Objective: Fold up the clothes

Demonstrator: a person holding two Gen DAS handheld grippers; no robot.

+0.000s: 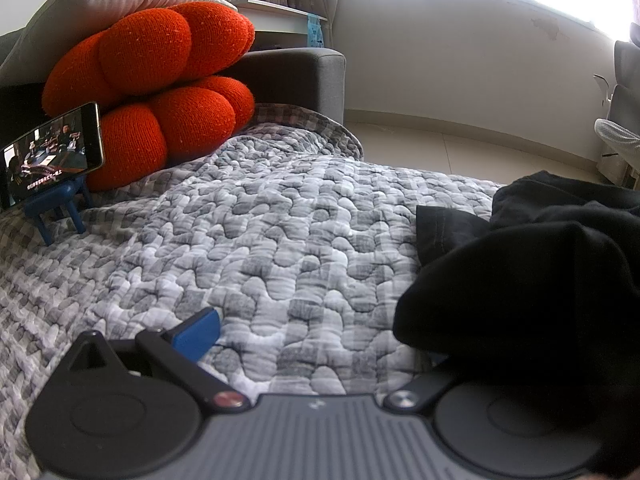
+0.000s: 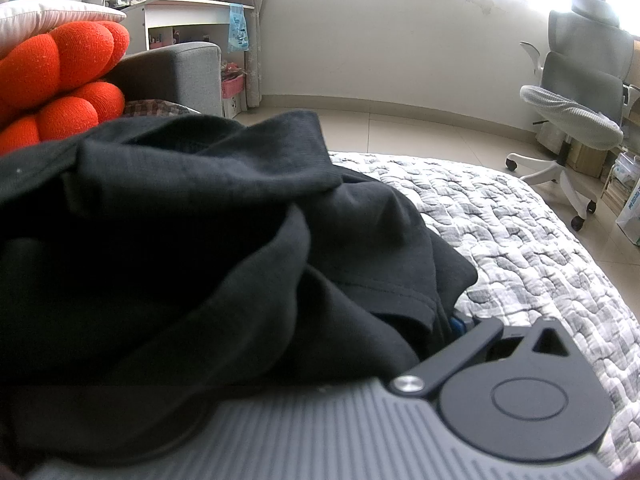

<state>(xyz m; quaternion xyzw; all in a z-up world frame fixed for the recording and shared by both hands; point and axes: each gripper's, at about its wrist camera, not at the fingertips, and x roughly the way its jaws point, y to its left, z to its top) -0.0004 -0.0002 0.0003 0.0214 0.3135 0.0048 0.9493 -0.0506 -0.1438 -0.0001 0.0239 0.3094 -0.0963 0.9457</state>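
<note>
A crumpled black garment [image 2: 192, 216] lies heaped on the grey checked quilt [image 2: 520, 216]. In the right wrist view it spills over the left side of my right gripper [image 2: 312, 332] and hides the left finger. Only a sliver of the right finger's blue pad [image 2: 460, 324] shows, and the jaws stand spread wide. In the left wrist view the same garment [image 1: 520, 280] covers the right finger of my left gripper [image 1: 320, 320]. Its left blue finger [image 1: 198, 332] rests bare on the quilt [image 1: 260, 220]. Those jaws are wide open too.
An orange knitted cushion [image 1: 152, 92] leans on a grey sofa arm [image 1: 304, 76], with a phone [image 1: 50, 152] on a blue stand in front of it. A white office chair [image 2: 572, 120] and a white desk [image 2: 188, 12] stand on the tiled floor beyond the quilt's edge.
</note>
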